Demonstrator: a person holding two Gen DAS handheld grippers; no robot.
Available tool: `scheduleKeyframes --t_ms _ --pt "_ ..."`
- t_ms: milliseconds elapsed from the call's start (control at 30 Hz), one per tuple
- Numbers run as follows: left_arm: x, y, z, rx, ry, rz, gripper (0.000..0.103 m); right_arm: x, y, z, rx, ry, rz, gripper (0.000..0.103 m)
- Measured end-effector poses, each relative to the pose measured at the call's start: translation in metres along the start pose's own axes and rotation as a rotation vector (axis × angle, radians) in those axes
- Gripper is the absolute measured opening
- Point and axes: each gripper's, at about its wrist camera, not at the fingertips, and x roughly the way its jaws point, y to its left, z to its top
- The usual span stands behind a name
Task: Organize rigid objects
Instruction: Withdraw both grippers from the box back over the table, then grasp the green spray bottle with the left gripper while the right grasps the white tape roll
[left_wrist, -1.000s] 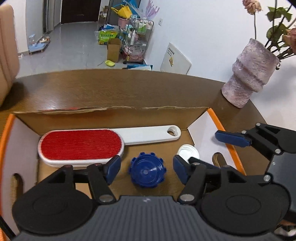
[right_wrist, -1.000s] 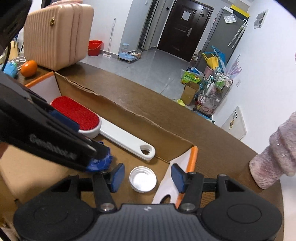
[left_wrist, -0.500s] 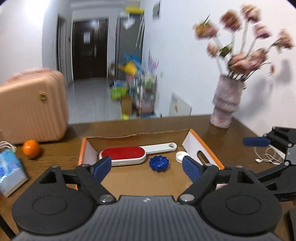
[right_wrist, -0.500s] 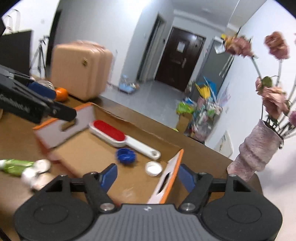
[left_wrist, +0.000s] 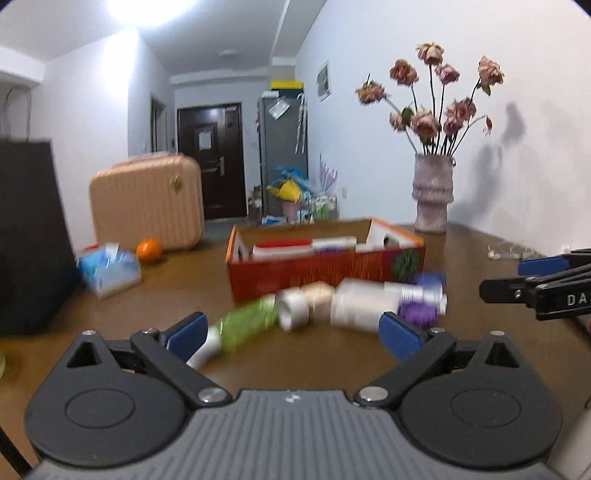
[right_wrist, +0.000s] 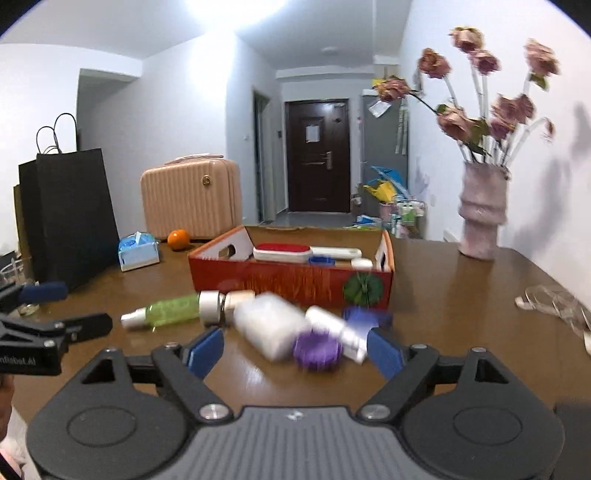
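An orange cardboard box (right_wrist: 291, 282) (left_wrist: 325, 271) stands on the brown table; inside lie a red lint brush (right_wrist: 282, 250), a blue cap (right_wrist: 320, 260) and a white cap (right_wrist: 361, 263). In front of it lie a green bottle (right_wrist: 171, 309) (left_wrist: 245, 323), a white bottle (right_wrist: 269, 325) (left_wrist: 360, 302), a purple cap (right_wrist: 317, 350) (left_wrist: 417, 312) and small jars (right_wrist: 210, 302). My left gripper (left_wrist: 291, 336) is open and empty, low over the table before these. My right gripper (right_wrist: 295, 349) is open and empty, just short of the white bottle and purple cap.
A pink vase of dried flowers (right_wrist: 480, 214) stands at the back right. A peach suitcase (right_wrist: 192, 197), an orange (right_wrist: 178, 239), a tissue pack (right_wrist: 138, 251) and a black bag (right_wrist: 70, 218) are at the left. A clear wrapper (right_wrist: 554, 299) lies at the right.
Both grippers have pulled back out of the box and dropped low, so the views now look across the table at the loose bottles in front of it. Both stayed open.
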Motion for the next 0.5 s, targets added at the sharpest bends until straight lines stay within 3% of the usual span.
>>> scheduleKeyframes --t_ms 133,400,500 --pt "-0.014 0.004 -0.029 0.008 0.028 0.024 0.101 -0.006 0.012 -0.024 0.005 0.085 0.001 0.085" --pt "-0.025 0.034 -0.039 -0.062 0.009 0.051 0.101 -0.016 0.020 -0.023 0.044 0.045 -0.056 0.085" --pt "-0.019 0.042 -0.044 -0.090 0.010 0.034 0.101 -0.005 0.023 -0.017 0.039 0.076 -0.092 0.085"
